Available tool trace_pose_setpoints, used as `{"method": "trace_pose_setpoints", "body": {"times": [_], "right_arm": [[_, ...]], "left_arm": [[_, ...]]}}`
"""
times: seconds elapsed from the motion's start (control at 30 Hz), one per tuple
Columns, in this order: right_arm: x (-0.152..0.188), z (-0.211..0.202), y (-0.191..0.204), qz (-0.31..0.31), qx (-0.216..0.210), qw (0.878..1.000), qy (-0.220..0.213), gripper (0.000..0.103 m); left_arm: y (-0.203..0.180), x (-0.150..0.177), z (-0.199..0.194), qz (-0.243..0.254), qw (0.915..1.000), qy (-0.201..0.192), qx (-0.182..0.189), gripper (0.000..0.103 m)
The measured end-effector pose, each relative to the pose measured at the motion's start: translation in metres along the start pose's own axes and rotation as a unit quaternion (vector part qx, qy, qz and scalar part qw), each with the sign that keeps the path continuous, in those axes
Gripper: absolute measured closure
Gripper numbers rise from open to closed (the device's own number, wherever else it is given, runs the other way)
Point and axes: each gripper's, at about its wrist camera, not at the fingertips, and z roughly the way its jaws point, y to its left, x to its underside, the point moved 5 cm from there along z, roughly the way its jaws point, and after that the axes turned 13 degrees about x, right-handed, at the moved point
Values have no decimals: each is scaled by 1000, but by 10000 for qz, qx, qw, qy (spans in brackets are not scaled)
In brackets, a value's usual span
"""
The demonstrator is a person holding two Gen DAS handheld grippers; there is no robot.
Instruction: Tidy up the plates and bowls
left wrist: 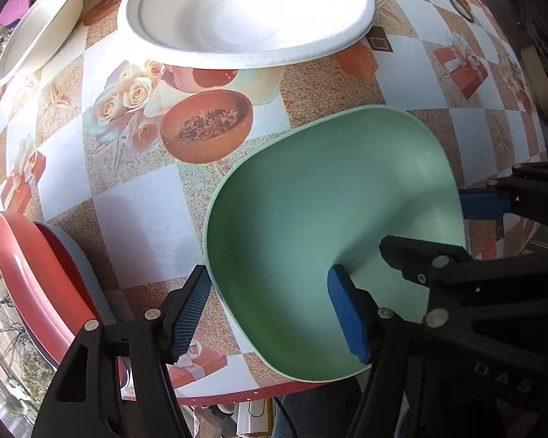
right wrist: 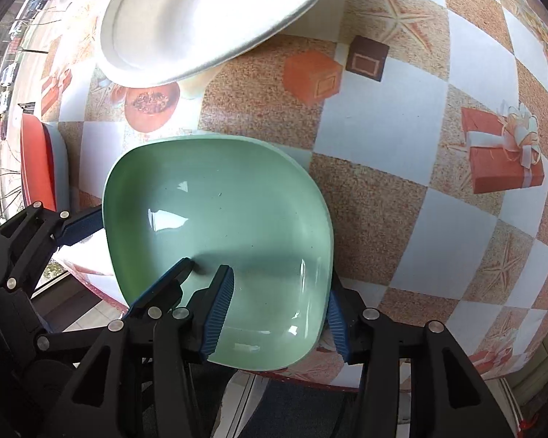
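On the patterned tablecloth (left wrist: 135, 204), green bowl (left wrist: 321, 226) and white bowl (left wrist: 244, 14) sit empty.

- The green bowl (right wrist: 219, 219) hides most of the right gripper's outer finger (right wrist: 335, 323).
- Beyond the fingers, the white paper bowl (left wrist: 244, 11) is cut off by the top edge, its inside glared out.
- Outside the left gripper's fingers, the red plate (left wrist: 36, 277) is cropped; what lies beneath it cannot be told.

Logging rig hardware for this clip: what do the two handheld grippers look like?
Both match: the left gripper and right gripper have matte black plastic linkage frames with cut-out slots and round silver pivot pins. Their fingers carry blue ribbed pads. Faint raised lettering marks one black body. No hands or sleeves show.
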Motion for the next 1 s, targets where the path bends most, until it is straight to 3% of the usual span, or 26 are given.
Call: {"method": "trace_pose_setpoints", "body": {"times": [0.1,0.17,0.3,0.33,0.43,0.57,0.6,0.7,0.83,1.0], "right_arm": [[-4,-9,-15,272,77,9996,-91,51],[-7,-12,-35,431,102,9990,-79,29],[-5,-9,-51,450,204,9988,8,29],[0,-5,-47,431,239,9988,36,29],[-1,5,-38,377,465,9981,170,29],[1,10,-13,236,622,9976,199,21],[16,17,-16,206,595,9978,206,19],[12,26,-1,178,600,9978,210,9],[6,35,5,205,589,9979,192,0],[19,52,2,173,895,9956,196,0]], "left_arm": [[13,7,-6,-214,9996,-110,122,33],[22,9,-8,-309,9993,-130,135,33],[31,13,-1,-356,9992,-110,118,33],[19,-1,8,-335,9993,-112,109,31],[10,3,13,-239,9996,-105,75,27],[2,17,7,-329,9991,-239,-110,27],[1,19,2,-453,9985,-298,-75,27],[14,25,1,-757,9966,-297,156,27],[12,31,3,-724,9970,-274,96,26],[-21,30,9,-589,9979,-249,92,27]]}}
